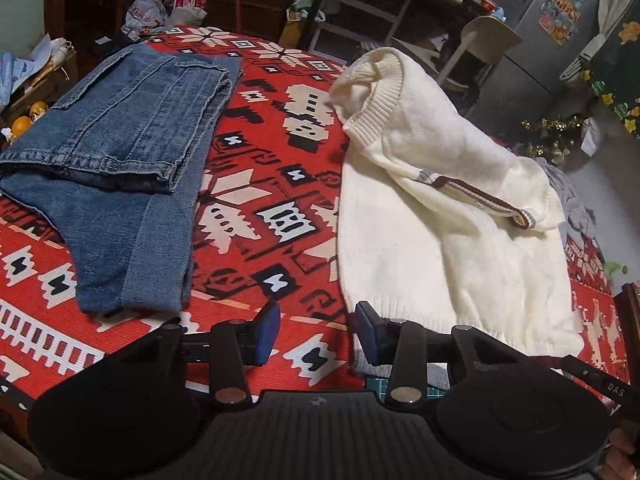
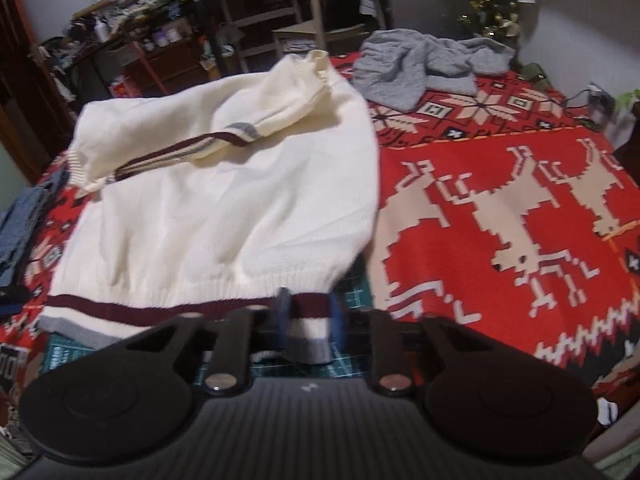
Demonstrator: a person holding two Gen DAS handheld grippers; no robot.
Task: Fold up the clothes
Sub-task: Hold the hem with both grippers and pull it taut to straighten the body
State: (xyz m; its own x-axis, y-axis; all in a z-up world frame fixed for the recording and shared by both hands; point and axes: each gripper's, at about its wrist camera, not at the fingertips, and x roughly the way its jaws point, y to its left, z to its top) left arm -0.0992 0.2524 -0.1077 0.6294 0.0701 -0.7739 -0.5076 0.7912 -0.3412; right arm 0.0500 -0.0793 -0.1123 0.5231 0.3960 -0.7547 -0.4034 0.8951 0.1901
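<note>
Left wrist view: left claw [image 1: 316, 330] stands parted over the red patterned blanket [image 1: 276, 184], nothing between its blue pads; the right-hand pad sits just beside the near left corner of the cream sweater [image 1: 448, 240], apparently not clamped on it. Likely staged to take that hem corner. Sweater lies spread on the counter with one sleeve [image 1: 476, 192] already laid across the body, so the side fold looks done. Folded jeans [image 1: 124, 168] lie well apart to the left, presumably set aside as finished.

Right wrist view: right claw [image 2: 308, 322] is closed on the sweater's striped hem [image 2: 120, 308], with maroon and grey bands passing between the pads. Picture is blurred here. Holding the bottom edge suits a lengthwise fold toward the collar [image 2: 316, 68]. Grey knit garment [image 2: 420, 64] lies crumpled at the far edge, probably next in line.
</note>
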